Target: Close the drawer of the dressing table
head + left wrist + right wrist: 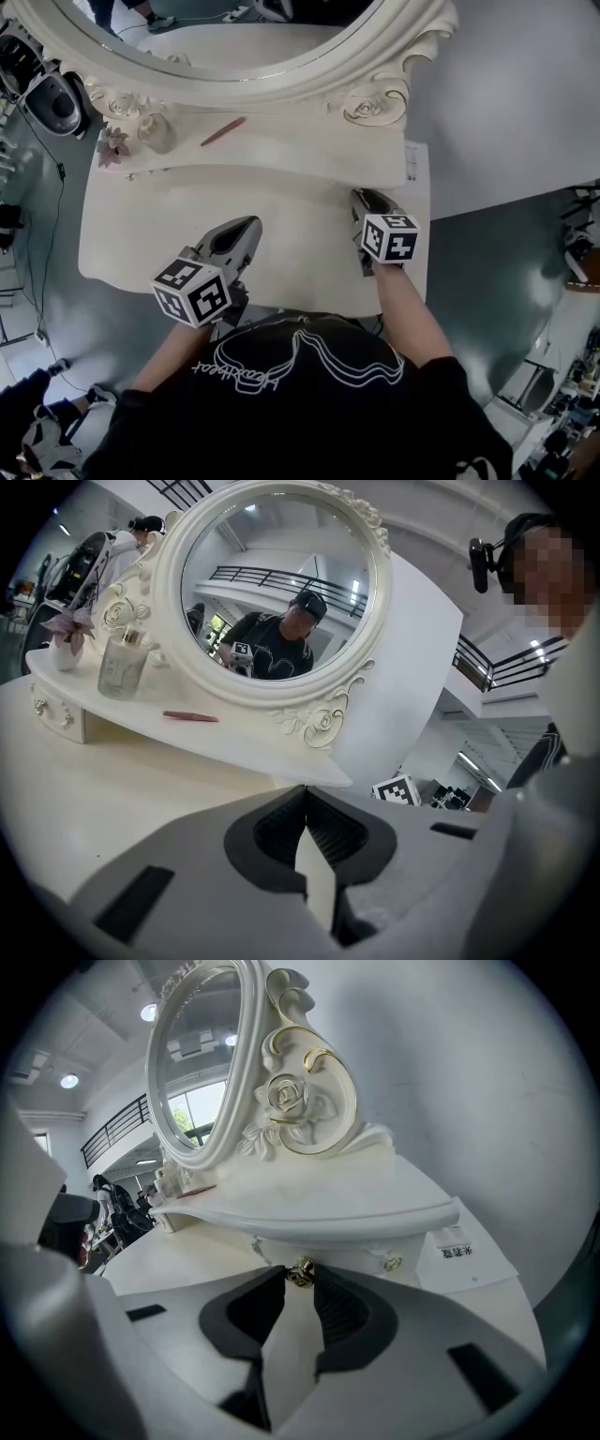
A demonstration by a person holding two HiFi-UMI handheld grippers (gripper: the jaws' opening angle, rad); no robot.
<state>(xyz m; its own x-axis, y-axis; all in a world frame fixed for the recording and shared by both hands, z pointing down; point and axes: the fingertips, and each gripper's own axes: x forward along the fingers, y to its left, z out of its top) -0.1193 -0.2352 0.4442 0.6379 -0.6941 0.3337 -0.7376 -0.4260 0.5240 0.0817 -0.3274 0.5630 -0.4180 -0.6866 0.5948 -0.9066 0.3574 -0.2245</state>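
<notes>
- Brass knob [300, 1272] on the drawer [345, 1254] is pinched between the right gripper [300, 1281] fingers, which gives a straight push line inward.
- Drawer sits under the raised shelf [309, 1206] at the right end of the tabletop [150, 234]. Can't tell how far out it stands.
- Left gripper [303, 791]: fingers pressed together, empty, parked over the tabletop, likely just out of the way.

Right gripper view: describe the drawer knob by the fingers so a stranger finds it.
Below the oval mirror runs a white shelf. Under it, this gold knob sits between the right gripper's fingers; the other knob sits further right.
</notes>
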